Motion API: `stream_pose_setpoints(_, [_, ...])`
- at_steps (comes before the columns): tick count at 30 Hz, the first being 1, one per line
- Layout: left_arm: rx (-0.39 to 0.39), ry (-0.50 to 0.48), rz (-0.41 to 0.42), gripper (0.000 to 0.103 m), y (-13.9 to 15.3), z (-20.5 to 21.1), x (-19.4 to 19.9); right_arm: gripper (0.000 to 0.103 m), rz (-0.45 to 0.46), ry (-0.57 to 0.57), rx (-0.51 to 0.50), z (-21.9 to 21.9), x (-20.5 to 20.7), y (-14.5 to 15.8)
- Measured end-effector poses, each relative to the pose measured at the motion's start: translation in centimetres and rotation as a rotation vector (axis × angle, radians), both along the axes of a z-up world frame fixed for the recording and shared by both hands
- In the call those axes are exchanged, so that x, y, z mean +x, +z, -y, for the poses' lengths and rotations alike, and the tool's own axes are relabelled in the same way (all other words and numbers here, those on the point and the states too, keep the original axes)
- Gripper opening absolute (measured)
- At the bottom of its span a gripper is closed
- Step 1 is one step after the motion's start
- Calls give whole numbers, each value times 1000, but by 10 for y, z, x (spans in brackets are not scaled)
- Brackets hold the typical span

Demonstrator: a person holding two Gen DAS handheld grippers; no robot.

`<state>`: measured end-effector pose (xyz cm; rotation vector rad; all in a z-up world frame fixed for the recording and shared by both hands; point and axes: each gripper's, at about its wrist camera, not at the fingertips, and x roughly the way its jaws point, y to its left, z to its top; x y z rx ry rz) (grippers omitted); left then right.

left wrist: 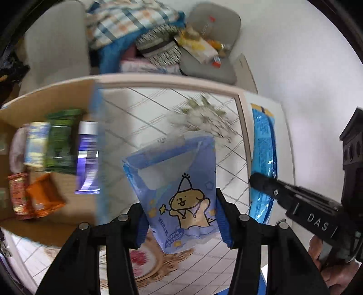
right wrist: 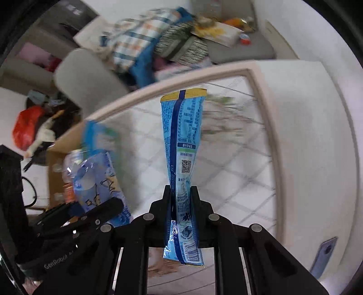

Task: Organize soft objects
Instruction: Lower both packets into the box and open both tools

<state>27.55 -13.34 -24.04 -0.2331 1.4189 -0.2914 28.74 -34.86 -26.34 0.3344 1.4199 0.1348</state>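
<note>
My left gripper (left wrist: 181, 217) is shut on a blue pouch (left wrist: 179, 181) printed with a cartoon bear, held above the white tiled tabletop (left wrist: 145, 118). My right gripper (right wrist: 180, 199) is shut on a long light-blue snack packet (right wrist: 181, 140) with a yellow top edge, held upright. The packet also shows at the right of the left wrist view (left wrist: 263, 158), and the pouch at the lower left of the right wrist view (right wrist: 99, 186). A cardboard box (left wrist: 52, 99) at the left holds several packets: green (left wrist: 61, 140), purple (left wrist: 87, 156), orange (left wrist: 45, 199).
A dried flower sprig (left wrist: 204, 120) lies on the table near its far edge. Behind the table a grey sofa (left wrist: 56, 45) carries a plaid blanket (left wrist: 129, 20), a striped bag (left wrist: 161, 45) and a grey cushion (left wrist: 211, 63). A phone (right wrist: 324, 256) lies at the right.
</note>
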Motion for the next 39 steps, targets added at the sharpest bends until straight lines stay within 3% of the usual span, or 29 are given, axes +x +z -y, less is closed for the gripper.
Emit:
stream_pose_setpoints(4, [23, 39, 17, 48, 22, -73, -11, 15, 28, 45, 55, -68, -19, 28])
stream_pose_setpoints(8, [76, 74, 9, 48, 23, -139, -12, 15, 28, 92, 93, -150, -24, 31])
stream_pose_setpoints(12, [89, 90, -67, 48, -9, -182, -2, 15, 4, 117, 84, -215, -21, 15])
stream_pose_setpoints(16, [27, 93, -178, 48, -50, -202, 4, 15, -19, 130, 30, -259, -13, -10])
stream_pose_setpoints(22, [-57, 81, -279, 48, -98, -204, 17, 15, -38, 134, -94, -284, 5, -48])
stream_pose_setpoints(29, [-88, 64, -348, 54, -121, -200, 20, 16, -74, 123, -128, -275, 15, -72])
stream_pose_setpoints(34, [-104, 100, -369, 72, -122, -209, 18, 16, -80, 113, -134, -272, 22, -81])
stream_pose_setpoints(36, [-121, 123, -374, 92, -121, -219, 18, 16, -81, 110, -140, -270, 24, -82])
stream_pose_setpoints(39, [-127, 160, -341, 94, -110, -233, 17, 16, -86, 109, -132, -267, 25, -83])
